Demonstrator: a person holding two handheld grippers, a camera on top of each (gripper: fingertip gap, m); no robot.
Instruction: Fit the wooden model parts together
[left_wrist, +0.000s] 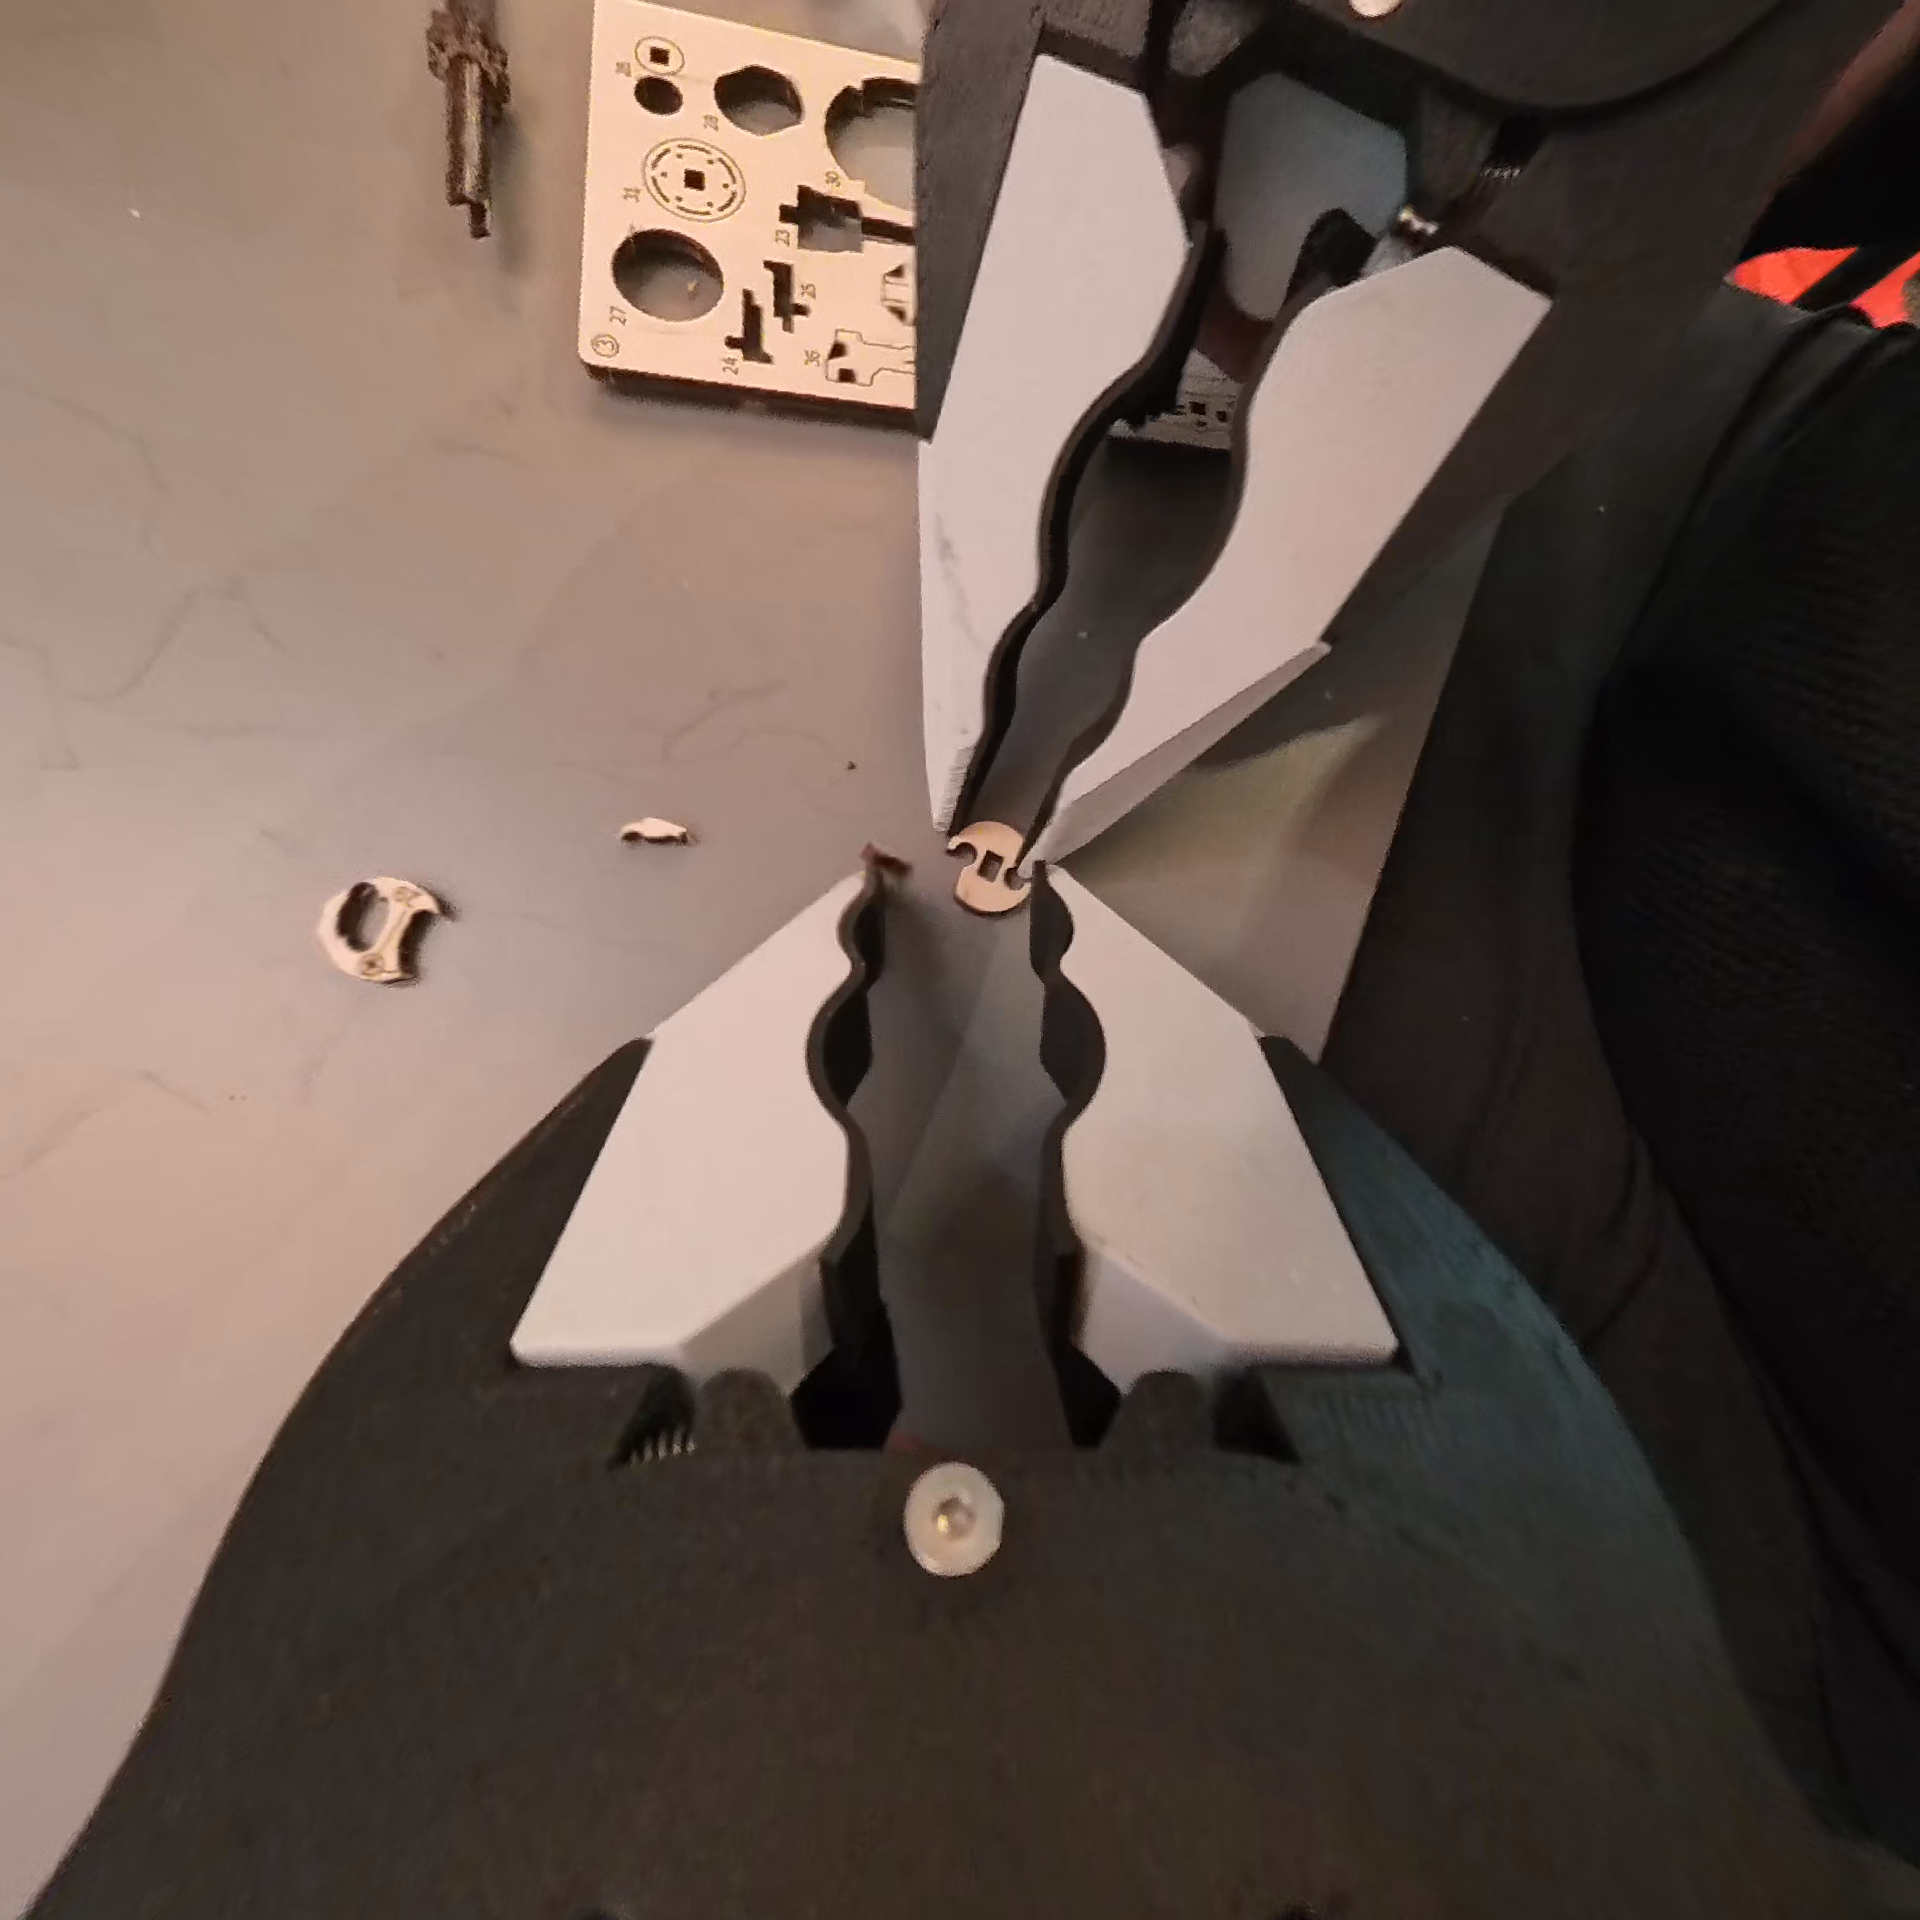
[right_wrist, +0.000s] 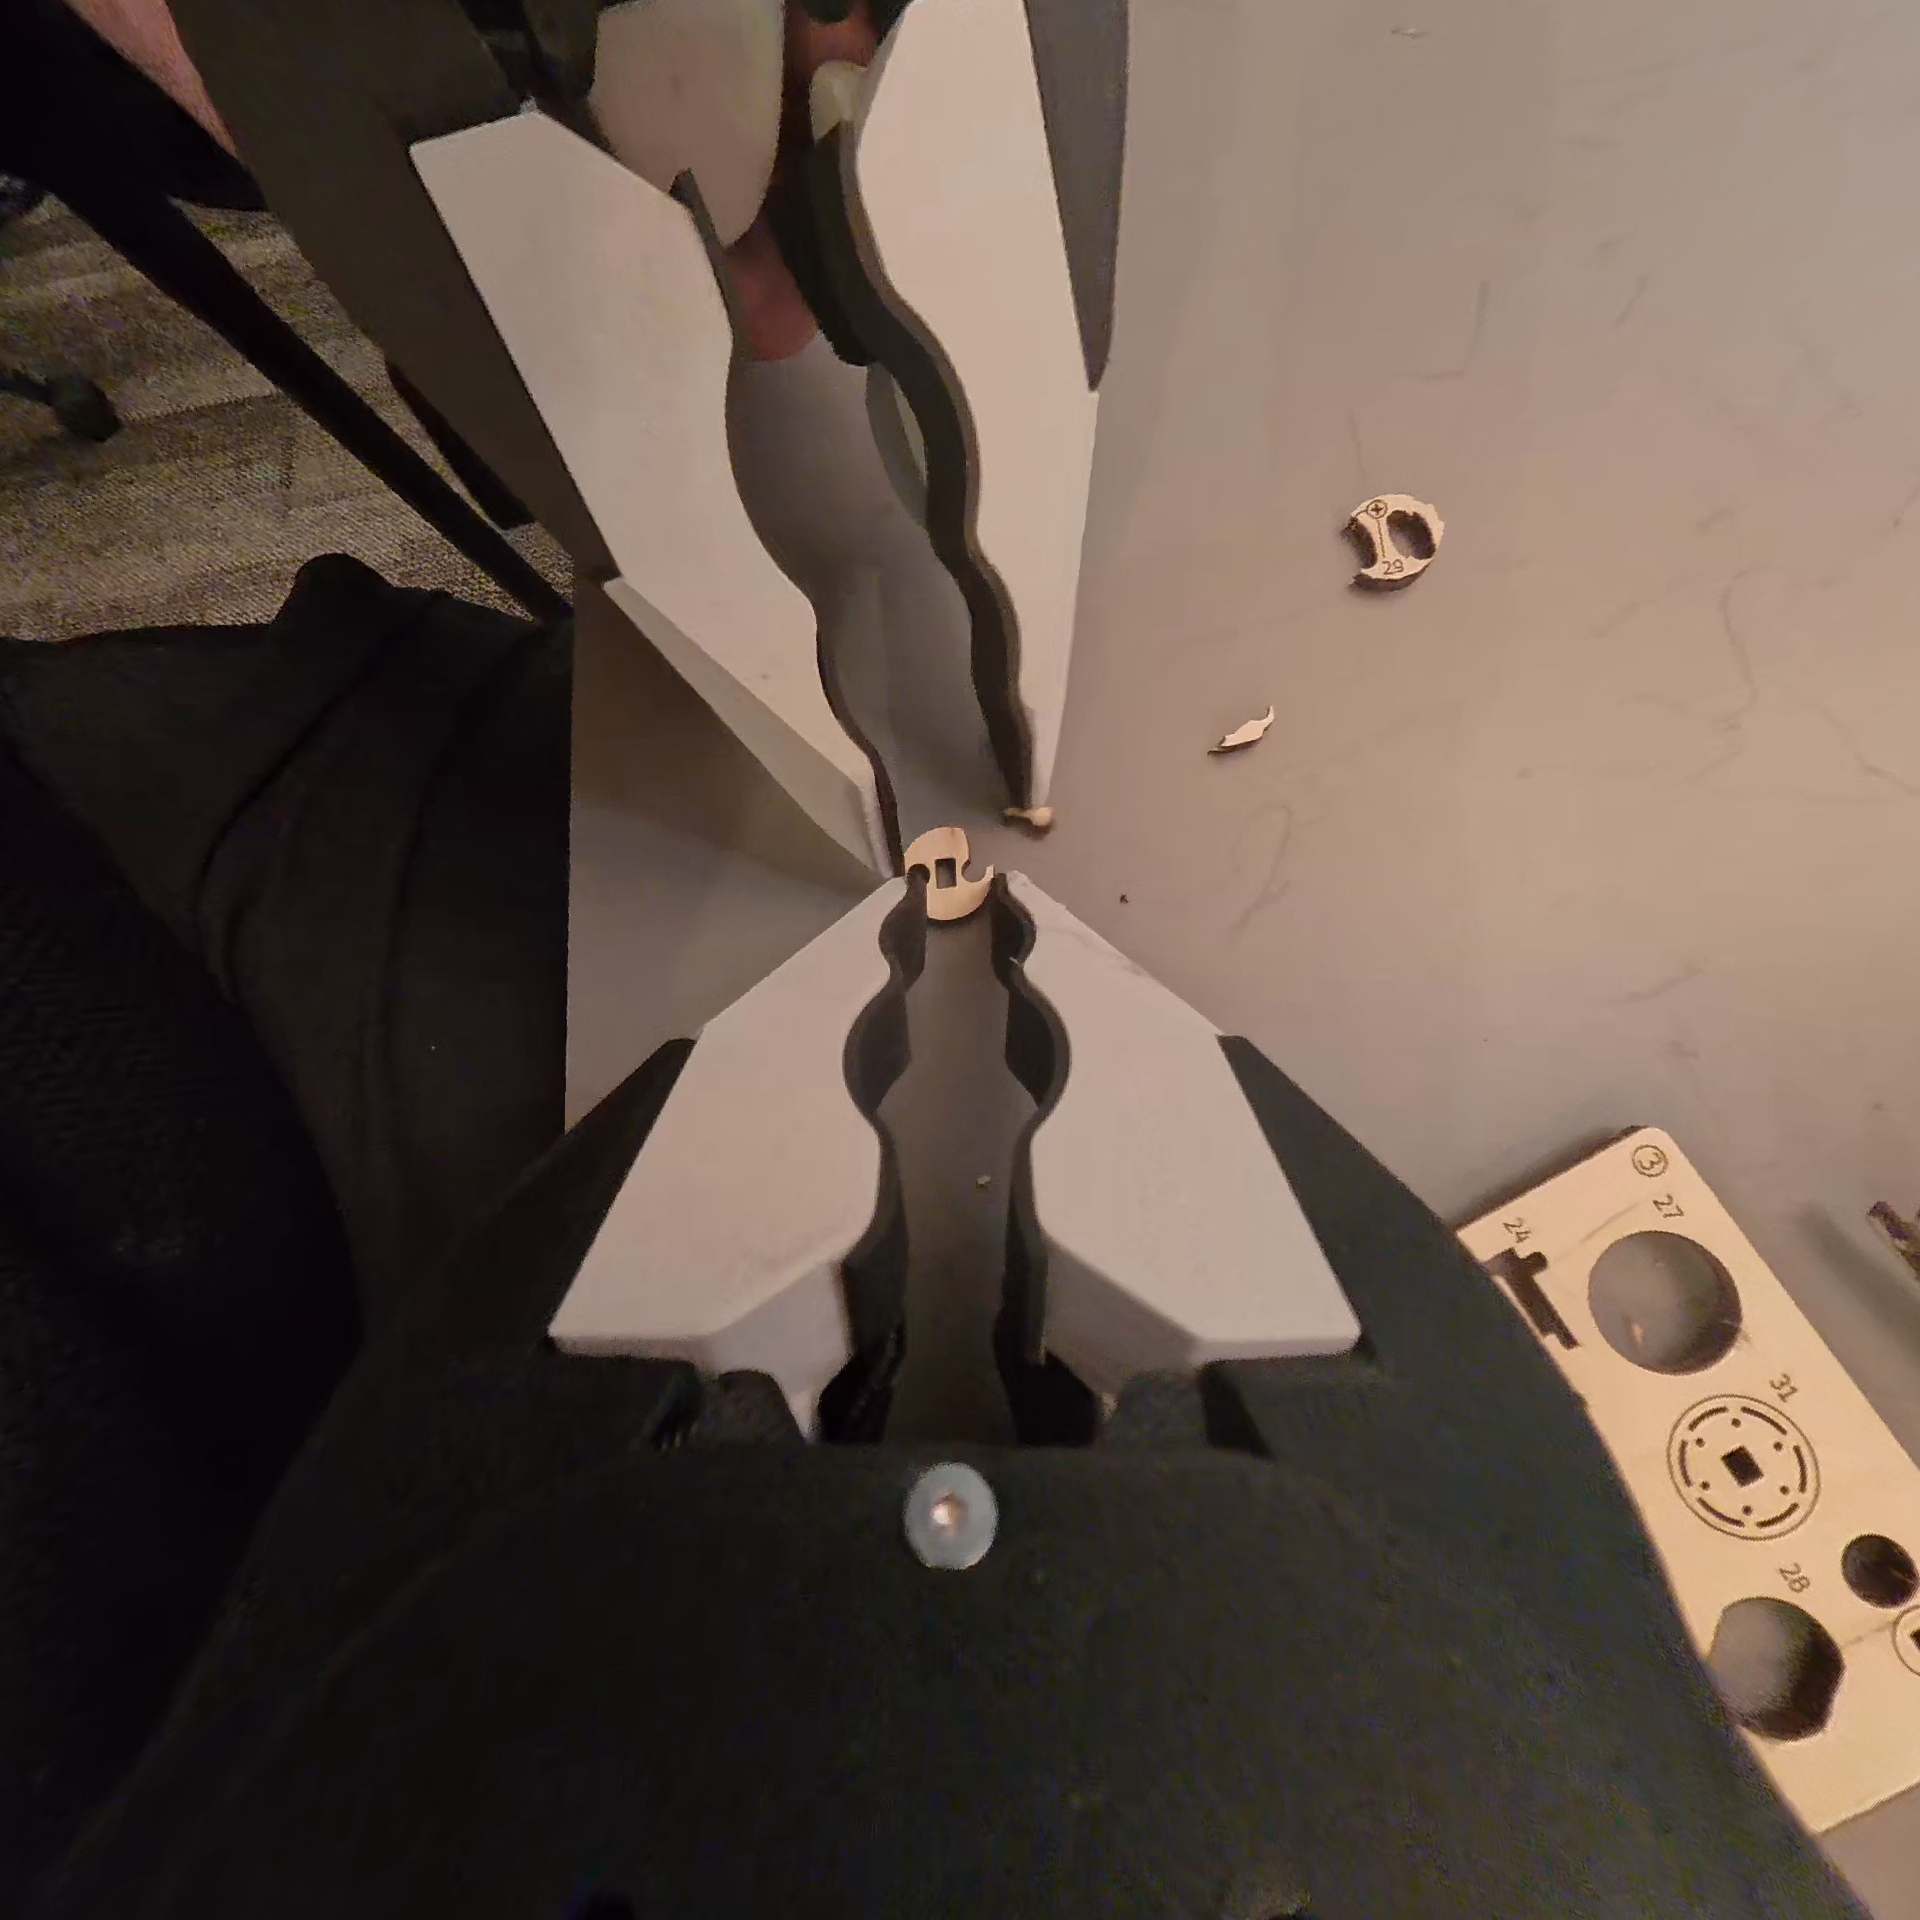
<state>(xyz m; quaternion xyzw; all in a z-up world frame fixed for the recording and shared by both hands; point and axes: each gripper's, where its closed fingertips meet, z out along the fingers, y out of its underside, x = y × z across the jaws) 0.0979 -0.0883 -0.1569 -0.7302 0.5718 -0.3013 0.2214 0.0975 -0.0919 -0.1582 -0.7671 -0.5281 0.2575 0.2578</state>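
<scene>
A small round wooden disc (right_wrist: 943, 878) with a square hole and an edge notch is pinched between the tips of my right gripper (right_wrist: 956, 883), just above the grey table (right_wrist: 1455, 312). It also shows in the left wrist view (left_wrist: 992, 885), where the right gripper (left_wrist: 1003, 836) reaches in from the top. My left gripper (left_wrist: 961, 875) faces it tip to tip, jaws a little apart and empty, one fingertip (left_wrist: 1044, 883) right beside the disc. A tiny wooden bit (right_wrist: 1029, 818) sits at its other fingertip; I cannot tell whether they touch.
A loose wooden piece with holes (left_wrist: 379, 930) and a thin wooden sliver (left_wrist: 655, 831) lie on the table. A punched-out wooden parts sheet (left_wrist: 748, 208) and a dark shaft-like part (left_wrist: 468, 114) lie farther off. The table edge and a person's dark clothing (left_wrist: 1662, 935) are close by. Only a small space, under 4 cm, lies between the two pairs of fingers.
</scene>
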